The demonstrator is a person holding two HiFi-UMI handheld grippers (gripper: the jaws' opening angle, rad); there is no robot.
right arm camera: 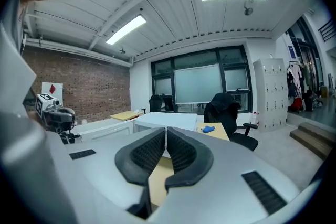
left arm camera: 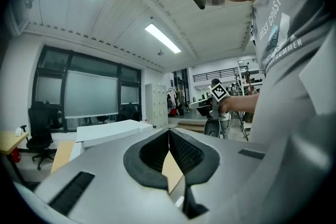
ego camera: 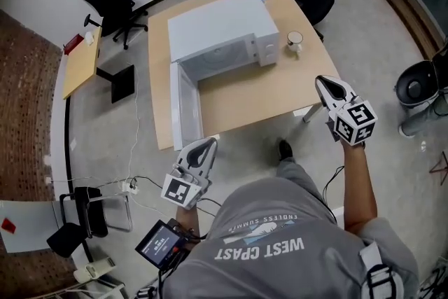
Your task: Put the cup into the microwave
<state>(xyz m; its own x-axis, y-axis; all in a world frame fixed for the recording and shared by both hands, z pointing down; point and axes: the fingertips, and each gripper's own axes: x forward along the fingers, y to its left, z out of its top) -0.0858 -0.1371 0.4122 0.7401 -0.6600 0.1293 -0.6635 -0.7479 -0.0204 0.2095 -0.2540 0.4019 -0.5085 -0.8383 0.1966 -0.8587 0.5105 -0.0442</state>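
Left gripper (ego camera: 205, 145) and right gripper (ego camera: 323, 83) are held with jaws pressed together, nothing gripped. The cup (ego camera: 295, 40) is seen on the table (ego camera: 280, 91) beyond the right gripper, just beside the microwave (ego camera: 220, 28); its door (ego camera: 183, 105) is swung open toward the left gripper.

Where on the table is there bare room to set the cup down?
The wide bare table in front of the microwave, between its open door at left and the right edge. Crowded: the narrow strip beside the microwave where the cup stands.
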